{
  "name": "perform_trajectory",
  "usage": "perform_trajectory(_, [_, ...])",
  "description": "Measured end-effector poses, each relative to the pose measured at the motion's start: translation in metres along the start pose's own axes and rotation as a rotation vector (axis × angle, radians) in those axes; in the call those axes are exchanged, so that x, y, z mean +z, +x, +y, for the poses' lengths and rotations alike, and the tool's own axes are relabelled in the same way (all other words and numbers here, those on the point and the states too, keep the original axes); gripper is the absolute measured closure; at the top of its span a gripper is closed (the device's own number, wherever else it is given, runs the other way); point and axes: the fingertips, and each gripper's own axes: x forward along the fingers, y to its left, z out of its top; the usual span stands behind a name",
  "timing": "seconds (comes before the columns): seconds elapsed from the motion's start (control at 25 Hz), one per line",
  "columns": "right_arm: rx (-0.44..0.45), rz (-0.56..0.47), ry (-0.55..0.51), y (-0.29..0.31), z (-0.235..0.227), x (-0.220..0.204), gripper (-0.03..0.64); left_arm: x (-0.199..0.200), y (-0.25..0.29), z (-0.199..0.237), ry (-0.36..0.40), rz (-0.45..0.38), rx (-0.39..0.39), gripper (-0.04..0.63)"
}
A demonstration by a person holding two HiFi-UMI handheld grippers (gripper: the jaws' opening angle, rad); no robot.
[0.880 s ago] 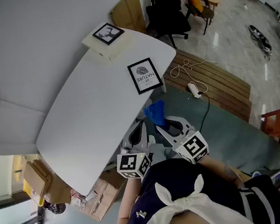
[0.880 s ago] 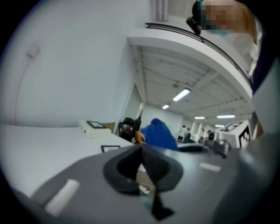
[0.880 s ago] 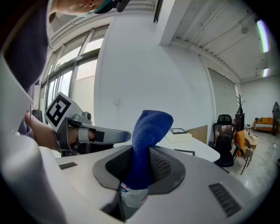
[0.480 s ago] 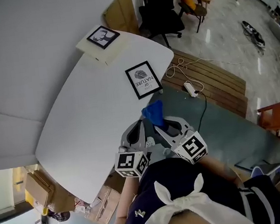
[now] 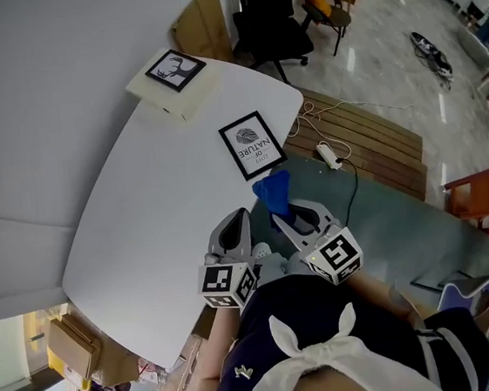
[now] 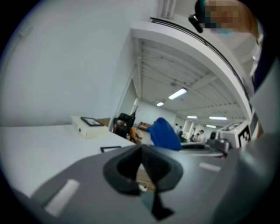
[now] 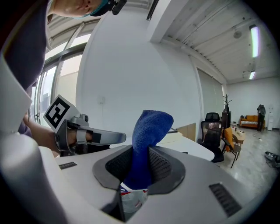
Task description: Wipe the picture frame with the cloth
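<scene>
Right gripper (image 5: 282, 217), near the table (image 5: 158, 209) edge — fingers (image 7: 161, 168) clamp the cloth (image 5: 272, 192); left gripper (image 5: 235, 221) beside it, fingers (image 6: 124, 168) closed.

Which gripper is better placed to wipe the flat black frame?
Right. The right gripper is shut on the blue cloth, just short of the picture frame; the left gripper is shut, empty.

Black frame (image 5: 252, 145) flat, blue cloth (image 5: 272, 194) upright
</scene>
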Motion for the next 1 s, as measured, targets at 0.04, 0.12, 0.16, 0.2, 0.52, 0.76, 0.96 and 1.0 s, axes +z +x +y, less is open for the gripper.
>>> perform_trajectory(0.04, [-0.012,-0.001,0.003,0.002,-0.001,0.000,0.527,0.002,0.001,0.003,0.002,-0.001,-0.005,0.598])
perform_trajectory(0.12, [-0.035,-0.003,0.014,0.006,-0.003,-0.001,0.528,0.004,0.003,0.010,0.002,-0.001,-0.013,0.598])
perform_trajectory(0.16, [-0.045,-0.004,0.019,0.008,-0.004,-0.001,0.528,0.005,0.004,0.014,0.001,0.000,-0.017,0.598])
perform_trajectory(0.2, [-0.053,-0.006,0.023,0.011,-0.005,0.000,0.528,0.006,0.006,0.017,0.000,0.001,-0.019,0.598])
perform_trajectory(0.52, [-0.081,0.036,0.046,0.023,-0.025,-0.007,0.527,-0.002,0.032,0.037,-0.038,0.047,-0.025,0.598])
perform_trajectory(0.76, [-0.067,0.075,0.055,0.043,-0.058,-0.007,0.526,-0.004,0.067,0.056,-0.043,0.093,0.015,0.598])
perform_trajectory(0.96, [-0.031,0.092,0.049,0.067,-0.086,-0.001,0.526,-0.001,0.093,0.069,-0.042,0.125,0.041,0.598])
perform_trajectory(1.0, [-0.022,0.095,0.047,0.073,-0.091,0.000,0.527,-0.002,0.099,0.072,-0.044,0.135,0.046,0.598])
